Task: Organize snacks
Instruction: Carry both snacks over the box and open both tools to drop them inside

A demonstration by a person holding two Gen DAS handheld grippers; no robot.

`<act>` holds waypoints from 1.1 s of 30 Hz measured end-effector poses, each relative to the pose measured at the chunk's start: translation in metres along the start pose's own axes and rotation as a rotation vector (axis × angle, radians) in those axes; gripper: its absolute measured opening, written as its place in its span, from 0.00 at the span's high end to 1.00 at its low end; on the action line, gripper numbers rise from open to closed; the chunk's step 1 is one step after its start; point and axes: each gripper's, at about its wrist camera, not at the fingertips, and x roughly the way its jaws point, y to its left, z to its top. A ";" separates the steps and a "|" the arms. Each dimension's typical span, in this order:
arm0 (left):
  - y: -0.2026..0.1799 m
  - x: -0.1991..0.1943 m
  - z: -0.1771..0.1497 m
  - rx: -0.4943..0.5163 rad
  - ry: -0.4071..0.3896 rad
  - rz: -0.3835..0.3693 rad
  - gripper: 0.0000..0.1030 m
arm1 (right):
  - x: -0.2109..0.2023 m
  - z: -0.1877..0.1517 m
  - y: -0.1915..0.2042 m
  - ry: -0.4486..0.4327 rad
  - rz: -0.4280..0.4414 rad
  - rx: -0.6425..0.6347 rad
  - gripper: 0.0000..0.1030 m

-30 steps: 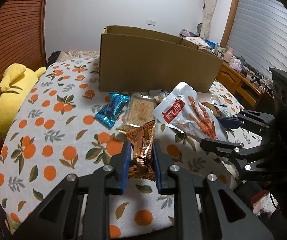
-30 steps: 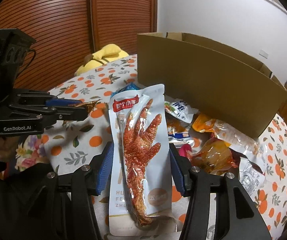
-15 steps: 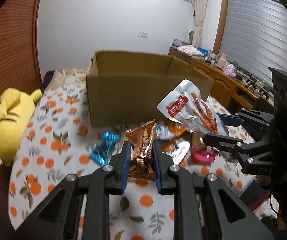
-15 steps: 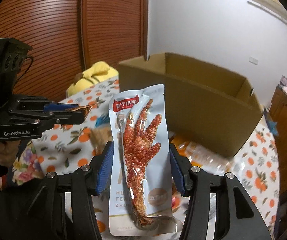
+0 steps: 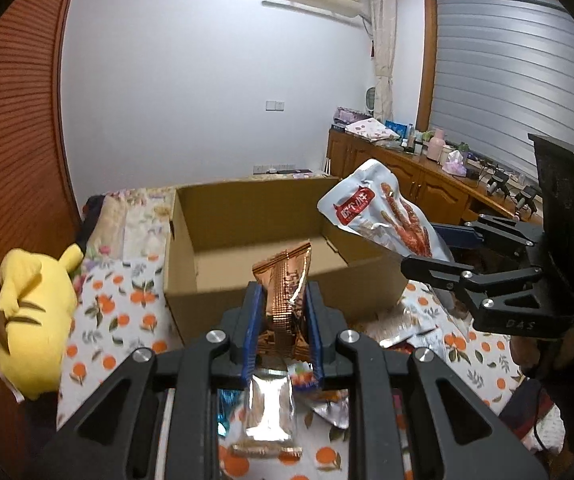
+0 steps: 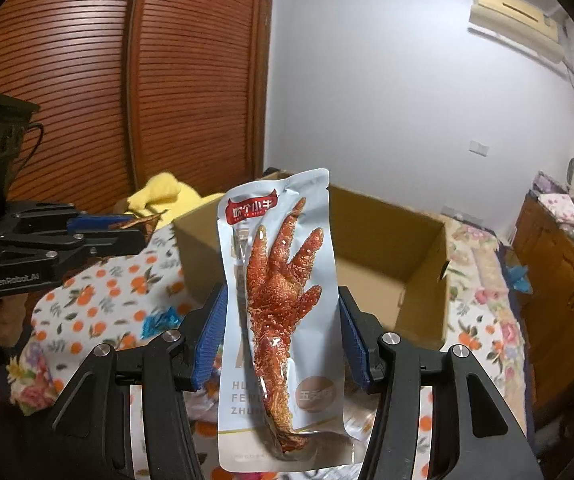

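My left gripper (image 5: pixel 283 300) is shut on a copper-brown foil snack packet (image 5: pixel 285 292), held above the near wall of the open cardboard box (image 5: pixel 215 264). My right gripper (image 6: pixel 283 312) is shut on a pale blue chicken-foot snack pouch (image 6: pixel 283 304), raised in front of the same box (image 6: pixel 387 256). In the left wrist view the right gripper (image 5: pixel 427 248) with its pouch (image 5: pixel 379 212) hovers over the box's right wall. In the right wrist view the left gripper (image 6: pixel 127 228) is at the left, beside the box. Loose snack packets (image 5: pixel 327 404) lie on the orange-print bedspread (image 5: pixel 119 320) below.
A yellow plush toy (image 5: pixel 35 320) lies on the bed to the left of the box. A wooden sideboard (image 5: pixel 419 184) with small items runs along the right. A slatted wooden wardrobe (image 6: pixel 127 80) stands behind the bed.
Both grippers have risen with their packets and moved forward toward the box; its inside now shows from above. The snack pile has dropped below the fingers.
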 end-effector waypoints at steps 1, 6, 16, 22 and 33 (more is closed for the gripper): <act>0.001 0.002 0.004 -0.001 -0.001 -0.001 0.81 | 0.002 0.003 -0.002 0.000 -0.007 -0.004 0.47; 0.000 0.015 0.021 0.016 -0.002 0.005 0.81 | 0.010 0.014 -0.013 0.004 -0.037 -0.007 0.47; -0.003 0.052 0.043 0.032 0.032 0.023 0.81 | 0.040 0.030 -0.041 0.043 -0.062 0.028 0.47; -0.003 0.078 0.052 0.041 0.053 0.040 0.81 | 0.061 0.038 -0.057 0.071 -0.080 0.067 0.47; 0.005 0.113 0.051 0.033 0.110 0.056 0.79 | 0.103 0.036 -0.077 0.161 -0.084 0.120 0.46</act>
